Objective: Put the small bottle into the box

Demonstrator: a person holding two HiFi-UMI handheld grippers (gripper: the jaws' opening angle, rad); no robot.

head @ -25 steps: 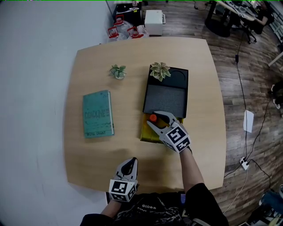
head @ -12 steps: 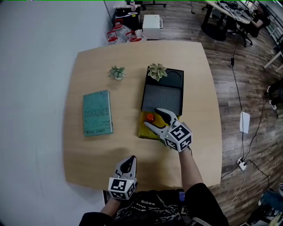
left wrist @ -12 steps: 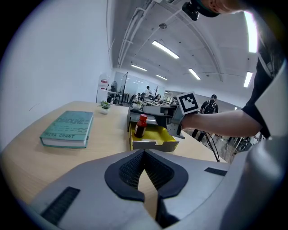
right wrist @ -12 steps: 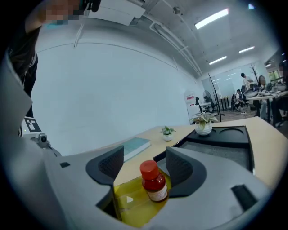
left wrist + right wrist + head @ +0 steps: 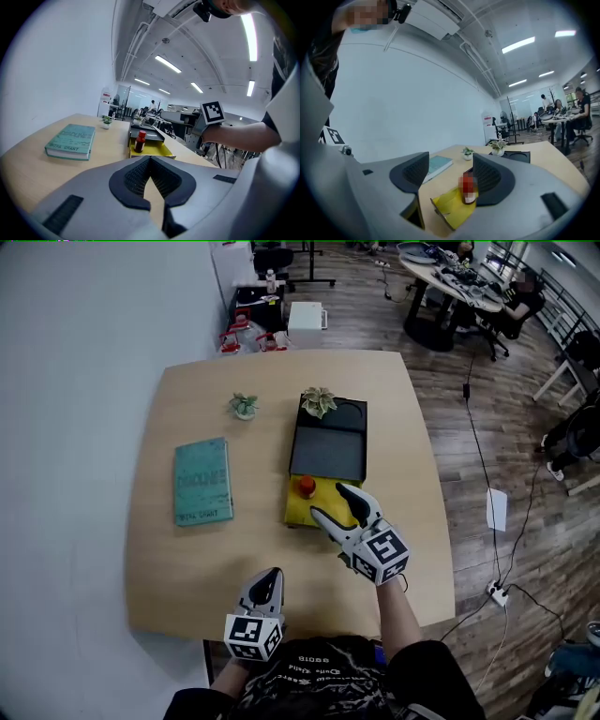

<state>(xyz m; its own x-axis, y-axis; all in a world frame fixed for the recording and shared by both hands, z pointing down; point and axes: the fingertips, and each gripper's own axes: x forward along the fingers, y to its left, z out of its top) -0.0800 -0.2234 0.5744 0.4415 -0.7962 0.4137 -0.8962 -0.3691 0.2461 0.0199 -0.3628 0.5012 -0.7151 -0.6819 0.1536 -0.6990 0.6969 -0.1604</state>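
Note:
The small bottle point(image 5: 307, 487), dark with a red cap, stands upright inside the open yellow box point(image 5: 319, 512), whose black lid point(image 5: 328, 442) is folded back behind it. My right gripper point(image 5: 328, 502) is open, just short of the bottle and not touching it. In the right gripper view the bottle point(image 5: 468, 187) stands in the yellow box point(image 5: 447, 206), ahead of the wide-apart right gripper point(image 5: 451, 169). My left gripper point(image 5: 271, 575) rests shut near the table's front edge. From the left gripper point(image 5: 150, 164) I see the bottle point(image 5: 139, 141) farther off.
A teal book point(image 5: 202, 482) lies on the left of the round wooden table point(image 5: 187, 568). One small potted plant point(image 5: 244, 406) stands behind the book, another point(image 5: 319, 401) on the far end of the black lid. A wall is at left; wooden floor and cables lie at right.
My right gripper's jaws have opened off the bottle and drawn back toward me. The bottle now stands free in the yellow box. The left gripper has stayed put.

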